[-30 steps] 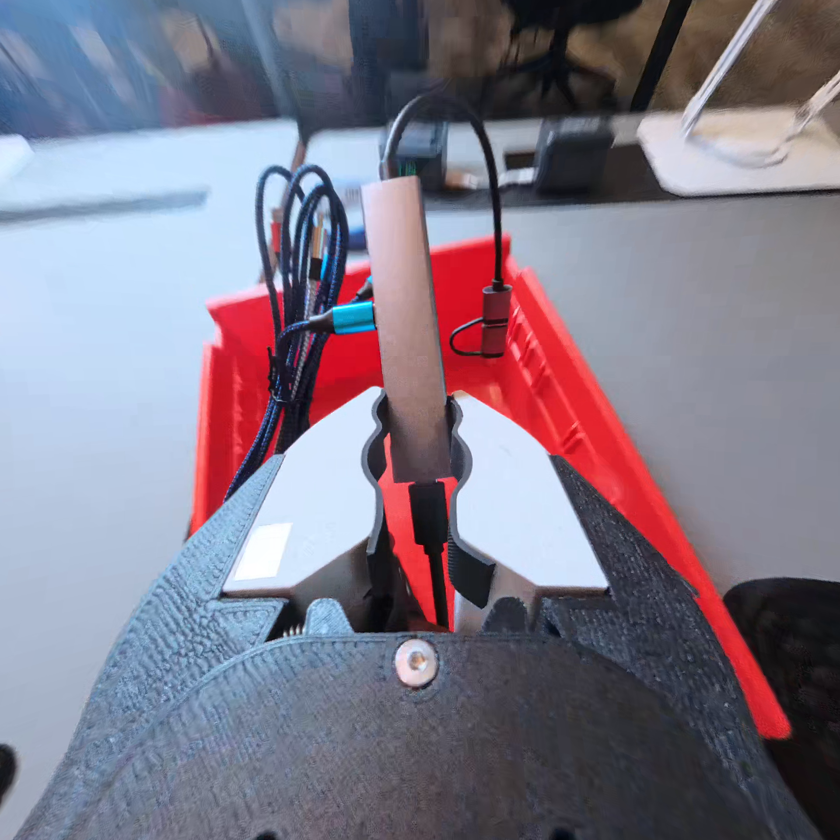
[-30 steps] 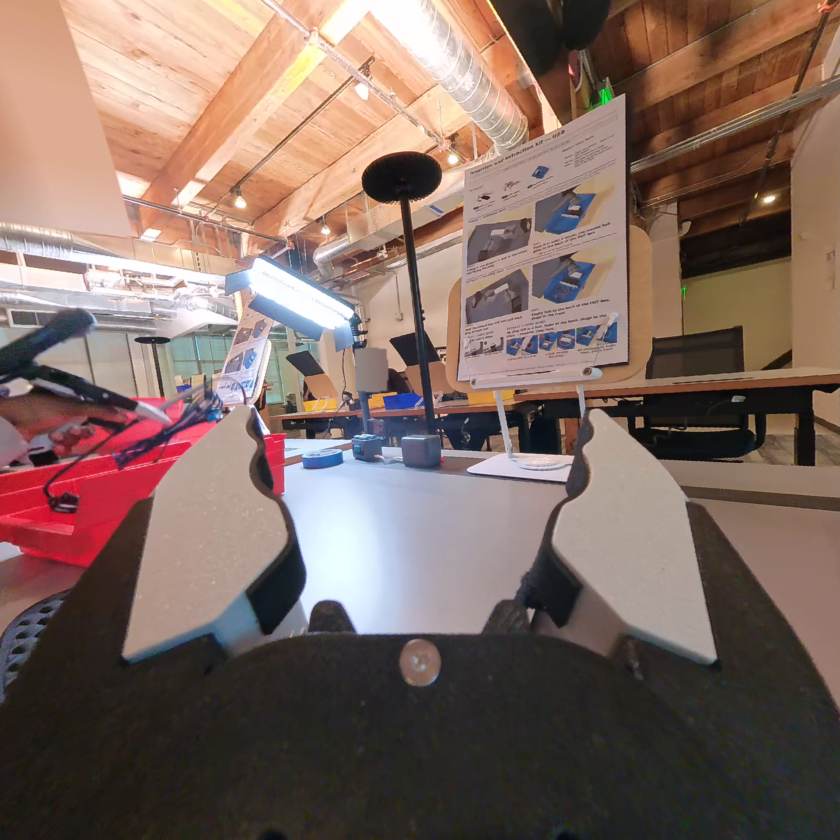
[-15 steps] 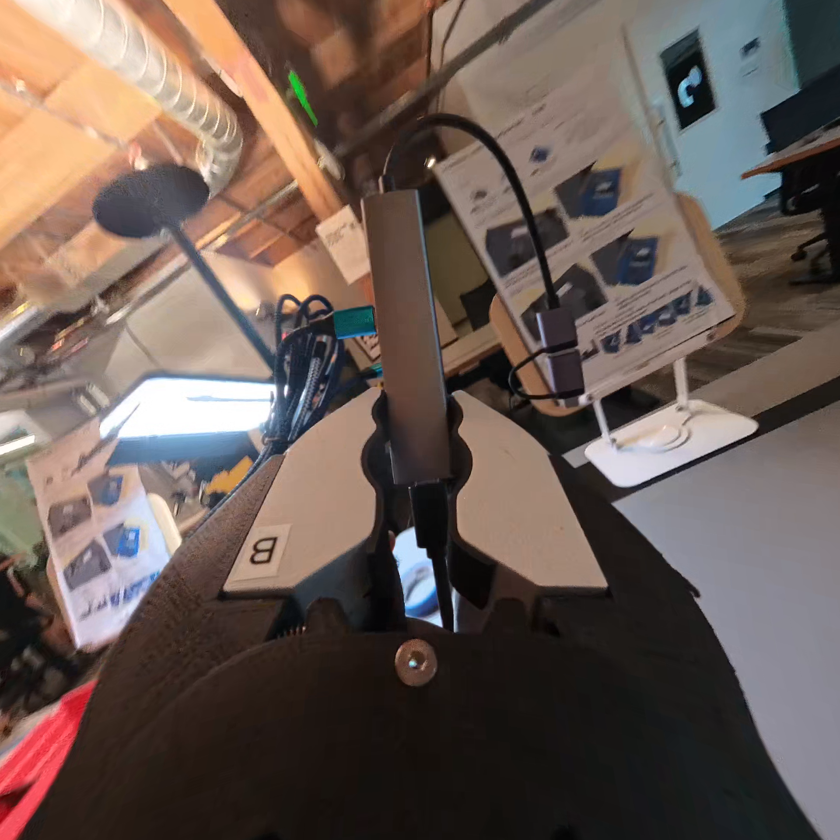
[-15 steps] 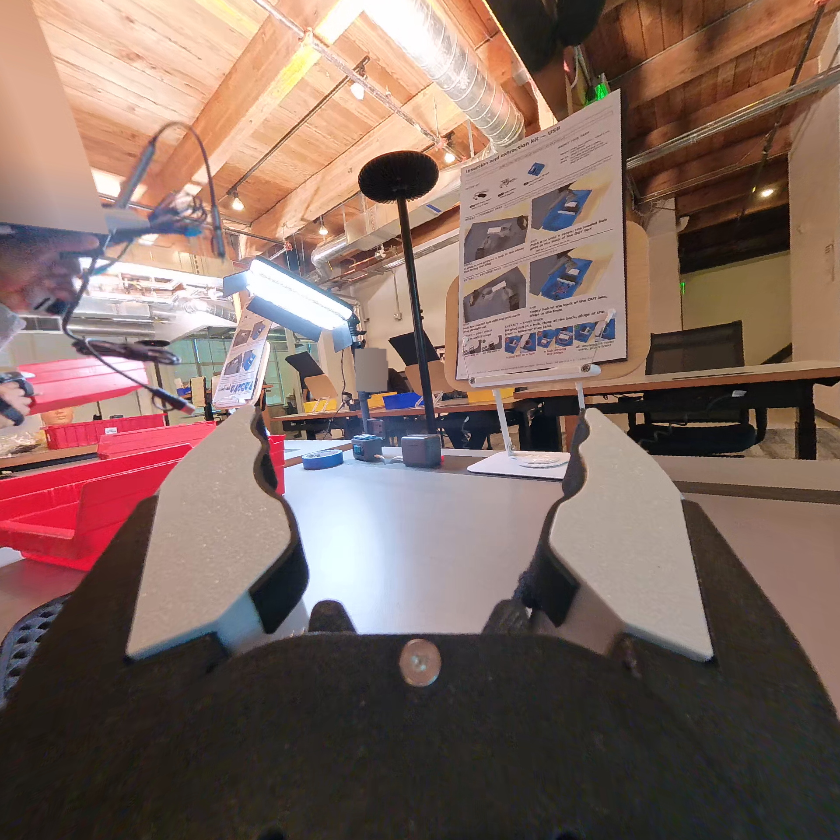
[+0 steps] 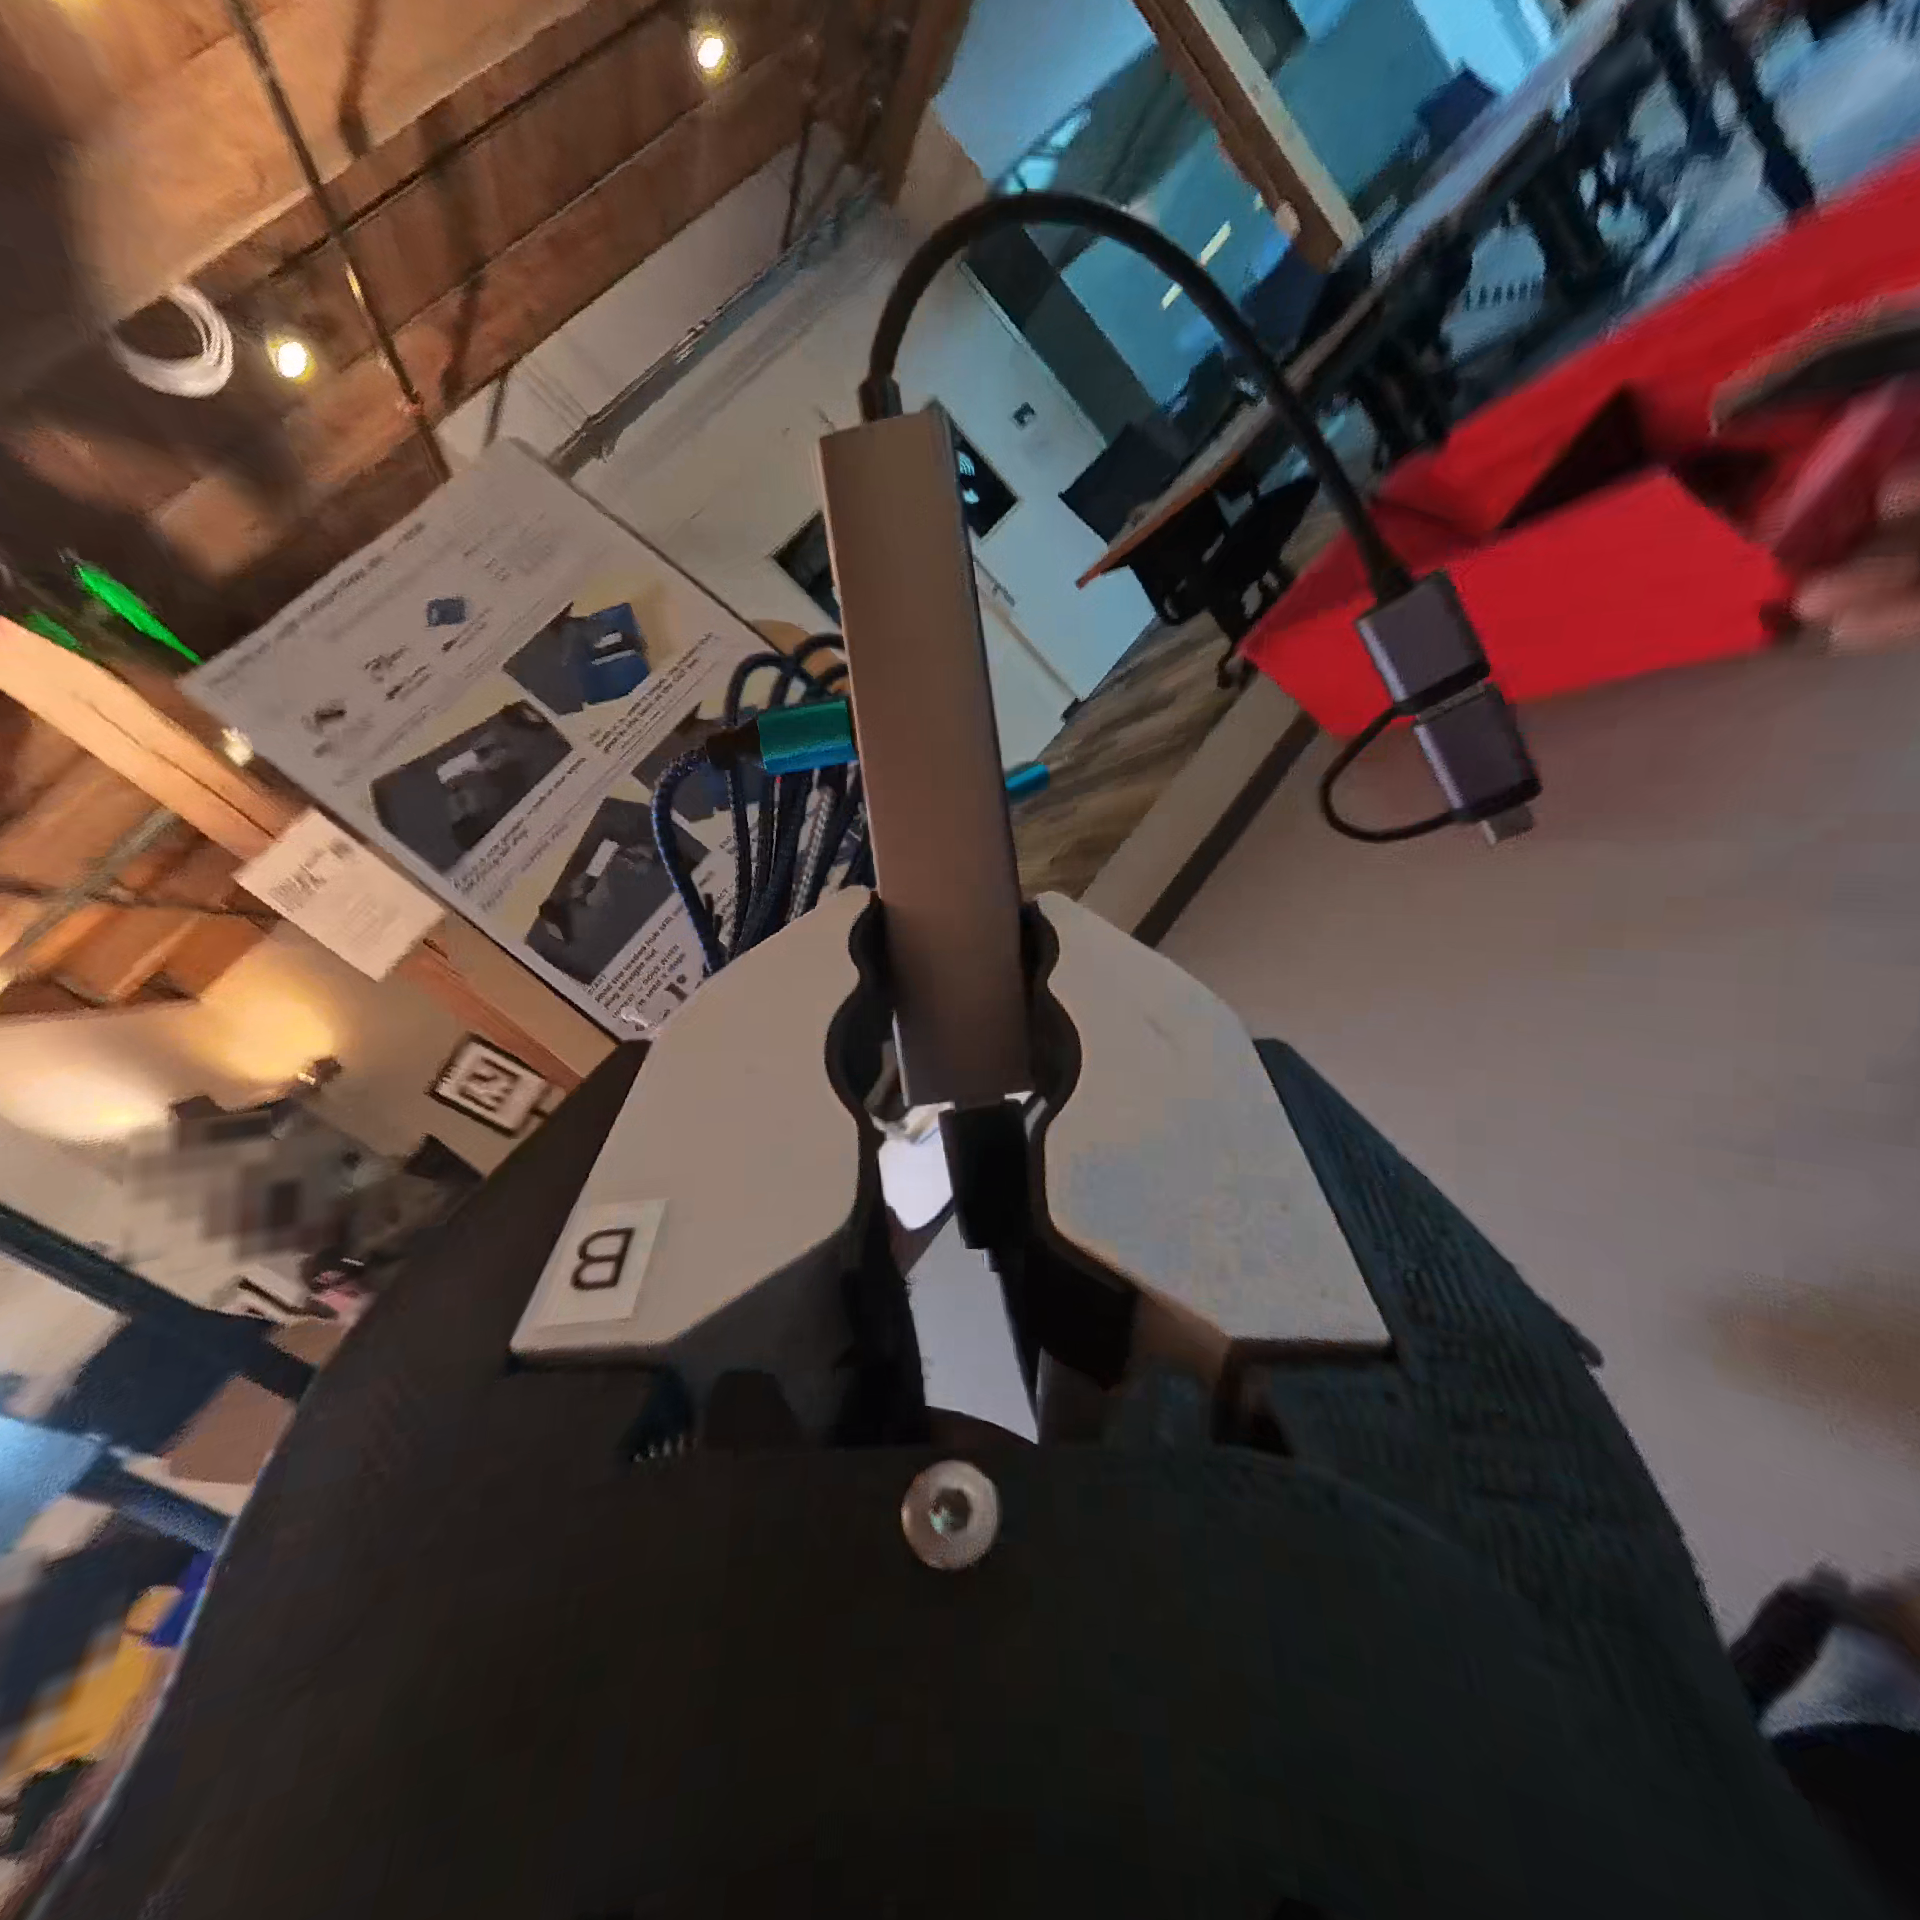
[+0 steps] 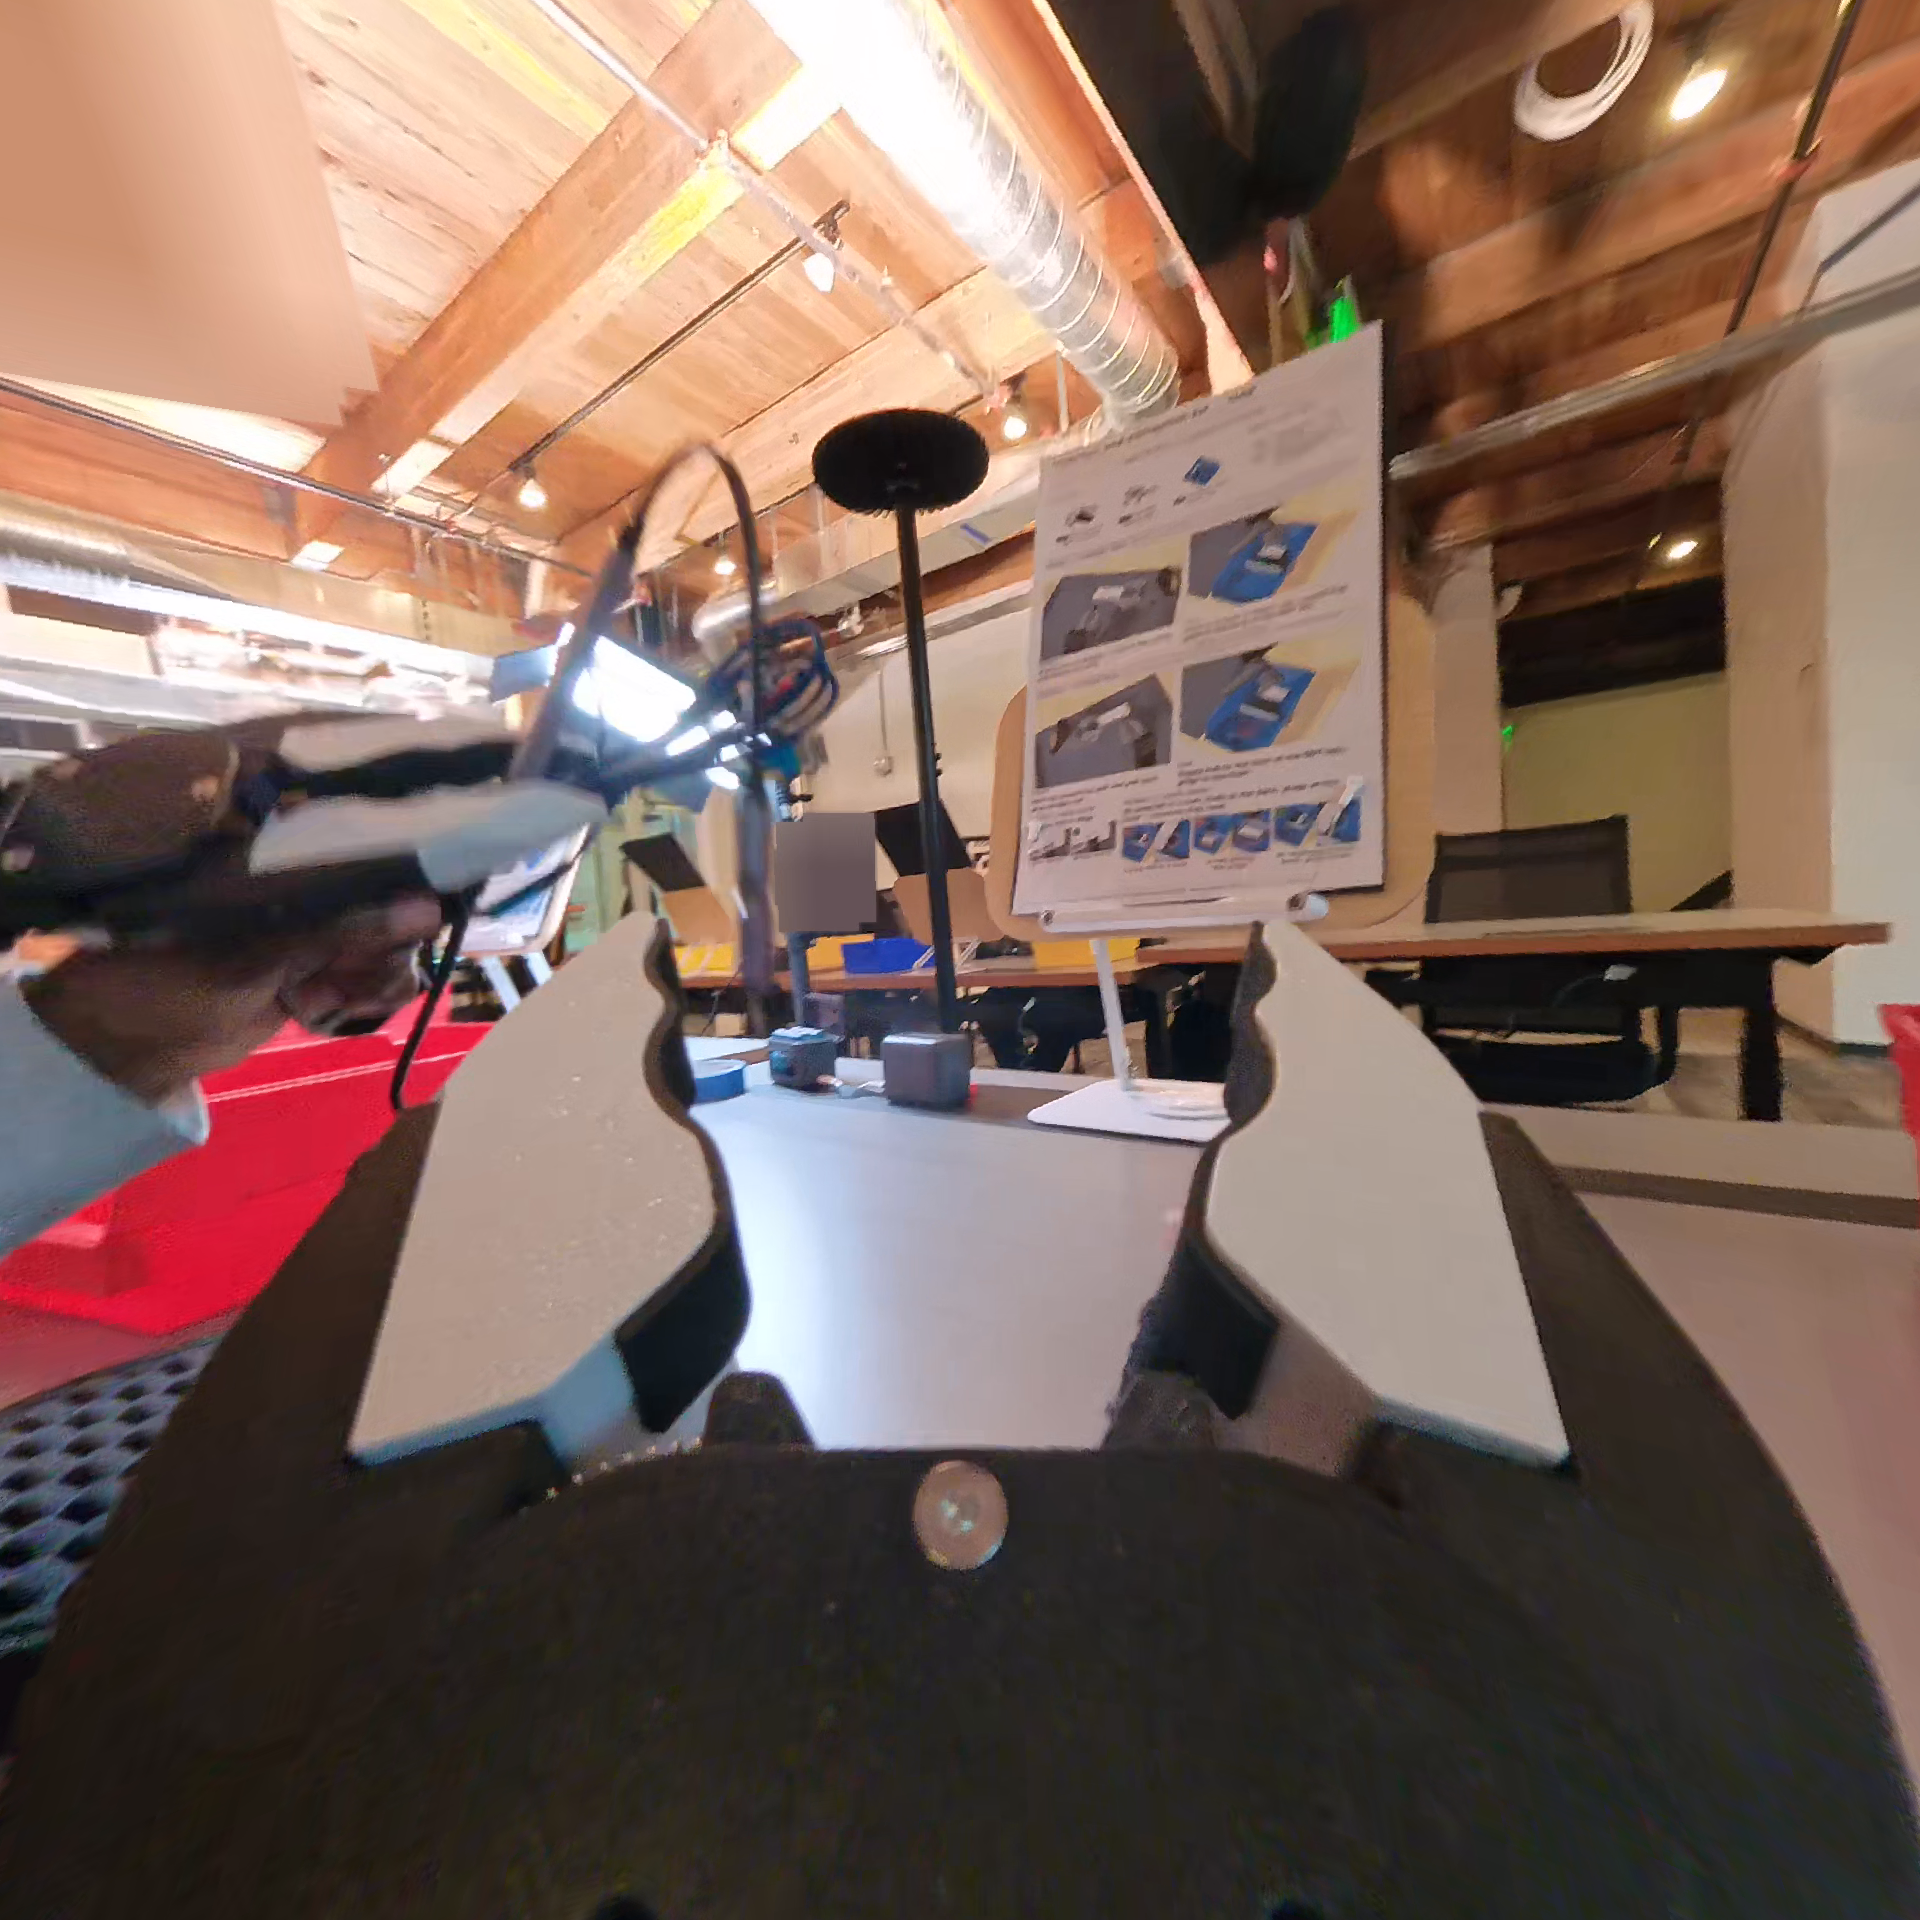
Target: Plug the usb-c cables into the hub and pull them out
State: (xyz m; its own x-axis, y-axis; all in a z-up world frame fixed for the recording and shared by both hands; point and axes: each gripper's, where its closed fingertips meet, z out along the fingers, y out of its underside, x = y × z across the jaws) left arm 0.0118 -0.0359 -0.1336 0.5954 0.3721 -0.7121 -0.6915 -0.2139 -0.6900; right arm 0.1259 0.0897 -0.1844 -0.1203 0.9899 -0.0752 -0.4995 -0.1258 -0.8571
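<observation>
1. Hub (image 5: pixel 920 727), a slim grey metal bar, stands up between the fingers of the left gripper (image 5: pixel 951 1023), which are clamped on its lower end, lifted clear of the table.
2. A teal-shelled plug (image 5: pixel 805 736) sits in the hub's left side, with a bundle of blue braided usb-c cables (image 5: pixel 764 842) behind it; a black plug (image 5: pixel 987 1169) enters the hub's near end.
3. The hub's own black lead (image 5: pixel 1174 301) arcs from its far tip down to a grey adapter pair (image 5: pixel 1449 691) hanging to the right.
4. A white sticker (image 5: pixel 597 1262) bearing one printed letter is on the left finger.
5. An instruction poster (image 6: pixel 1205 665) with photos and text stands on a white stand; the text is too small to read.
6. The right gripper (image 6: pixel 961 1049) has its fingers spread apart with nothing between them, low over the grey table (image 6: pixel 966 1226).
7. The right wrist view alone shows the left gripper (image 6: pixel 416 821) blurred in the air at left, above a red bin (image 6: pixel 208 1184); tape, small grey boxes and a black pole stand farther back under wooden ceiling beams.
</observation>
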